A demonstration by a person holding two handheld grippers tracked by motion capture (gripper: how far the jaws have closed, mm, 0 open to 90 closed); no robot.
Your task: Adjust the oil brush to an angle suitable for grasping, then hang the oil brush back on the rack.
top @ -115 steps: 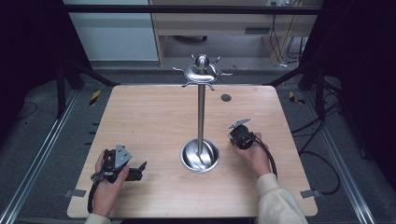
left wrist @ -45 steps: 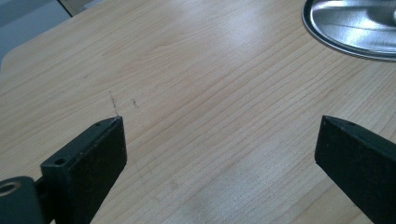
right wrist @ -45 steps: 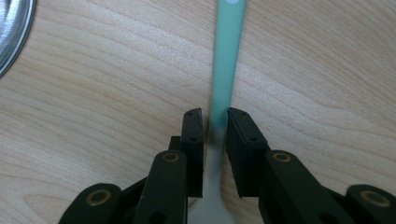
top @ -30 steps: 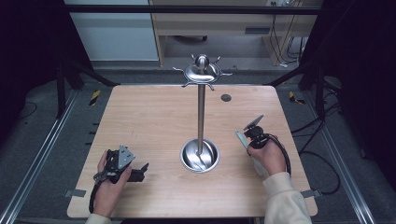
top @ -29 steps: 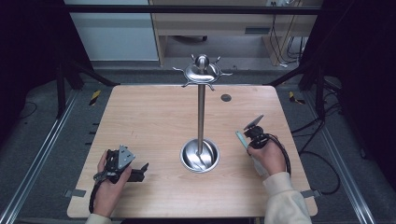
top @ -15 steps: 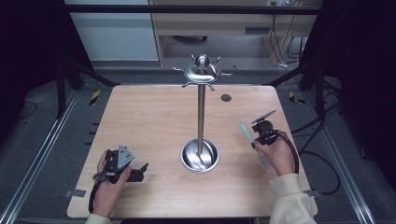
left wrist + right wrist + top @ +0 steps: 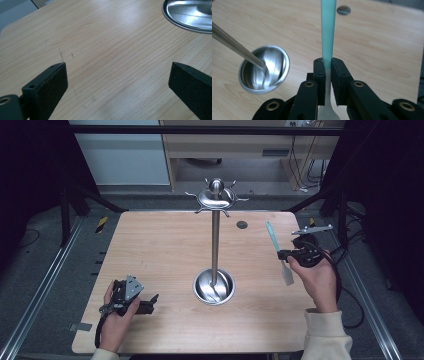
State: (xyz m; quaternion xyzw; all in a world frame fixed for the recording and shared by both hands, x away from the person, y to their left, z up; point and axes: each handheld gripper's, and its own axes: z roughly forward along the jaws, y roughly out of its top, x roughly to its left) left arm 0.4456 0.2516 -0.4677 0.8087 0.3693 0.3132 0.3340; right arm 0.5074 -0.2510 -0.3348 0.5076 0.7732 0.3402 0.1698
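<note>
- Right claw (image 7: 326, 65): clenched on a small spatula with a teal handle and pale blade (image 7: 272, 236), held above the light wooden bench (image 7: 160, 245), right of the polished steel hook stand with its round dish base (image 7: 214, 285).
- Left claw (image 7: 117, 82): released, jaws wide apart, low over the bench's near left part.

Table (image 7: 150, 245) evenly lit from above, surroundings dark; glare on steel dish (image 7: 264, 68); nearest jaws perhaps slightly soft.

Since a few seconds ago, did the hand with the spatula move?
Yes. The right hand carried the spatula away from the stand's base, toward the table's right edge and higher.
</note>
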